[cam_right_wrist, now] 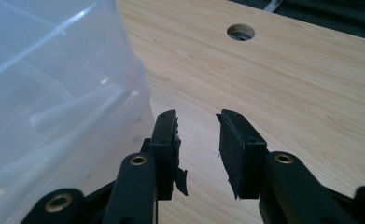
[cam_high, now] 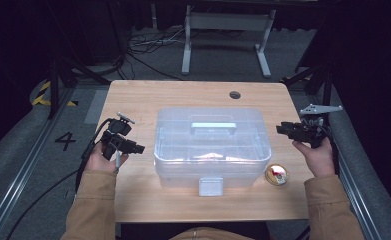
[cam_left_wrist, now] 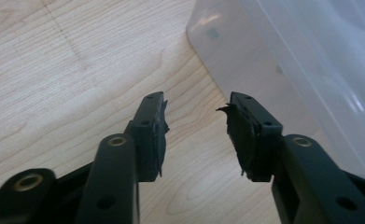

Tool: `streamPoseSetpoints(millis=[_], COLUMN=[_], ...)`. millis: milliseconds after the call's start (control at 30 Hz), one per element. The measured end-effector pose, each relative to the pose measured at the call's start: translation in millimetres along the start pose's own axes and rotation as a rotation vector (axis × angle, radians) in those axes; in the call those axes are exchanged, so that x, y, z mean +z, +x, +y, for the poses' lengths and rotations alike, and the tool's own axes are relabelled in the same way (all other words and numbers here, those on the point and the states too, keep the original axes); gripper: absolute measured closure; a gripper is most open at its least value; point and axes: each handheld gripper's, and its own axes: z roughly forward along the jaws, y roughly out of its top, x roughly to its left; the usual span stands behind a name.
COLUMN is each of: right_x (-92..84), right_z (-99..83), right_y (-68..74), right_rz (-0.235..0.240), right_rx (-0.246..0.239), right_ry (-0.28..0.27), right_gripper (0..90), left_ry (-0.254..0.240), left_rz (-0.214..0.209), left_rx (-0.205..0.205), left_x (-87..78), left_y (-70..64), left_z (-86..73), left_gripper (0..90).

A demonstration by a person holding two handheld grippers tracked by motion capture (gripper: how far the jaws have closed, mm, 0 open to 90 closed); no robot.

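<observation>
High view had the clear plastic box point(cam_high: 212, 145) mid-table point(cam_high: 133, 197), lid latched. Left gripper point(cam_high: 139, 148) and right gripper point(cam_high: 280, 129) flanked it, jaws spread, empty. Best approach probably both sides level, squeezing evenly, avoiding the gold tin point(cam_high: 276, 174).

Looking along my left gripper point(cam_left_wrist: 196, 119), I see its two black jaws standing apart with nothing between them, only bare wood grain of the table point(cam_left_wrist: 68, 70) in the gap. The clear plastic box point(cam_left_wrist: 306, 60) sits above and to the right of the jaws, its rounded corner just ahead of the right-hand jaw. That jaw lies close beside the box wall, but I cannot tell if it touches
</observation>
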Motion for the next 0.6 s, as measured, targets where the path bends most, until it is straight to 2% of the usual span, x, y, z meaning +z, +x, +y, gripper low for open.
streamPoseSetpoints(millis=[33,67,167,233,400,600], right_x=[0.8,1.9,3.0,2.5,2.2,-3.5], right_z=[-0.9,-2.1,-3.0,-3.3,-6.3,-8.5], right_y=[-0.1,-0.8,-2.6,-3.4,-3.9,-5.1], right_rz=[0.004,0.002,-0.003,-0.004,-0.01,-0.017], right_rx=[0.003,0.002,0.007,0.021,0.019,0.022], right_ry=[0.008,0.012,0.024,0.021,0.037,0.029], right_gripper=[67.2,67.1,65.0,63.7,63.6,62.7], left_ry=[0.0,-0.03,-0.055,-0.056,-0.063,-0.083], left_rz=[0.0,-0.004,-0.019,-0.023,-0.031,-0.041], left_rx=[0.0,0.005,0.014,0.029,0.029,0.055], left_x=[0.0,-3.5,-6.9,-7.1,-10.7,-19.3], left_y=[0.0,0.6,-0.5,0.1,1.1,-7.5], left_z=[0.0,0.2,0.0,0.4,2.6,6.9], left_gripper=[58.2,58.0,57.1,56.5,56.8,57.4])
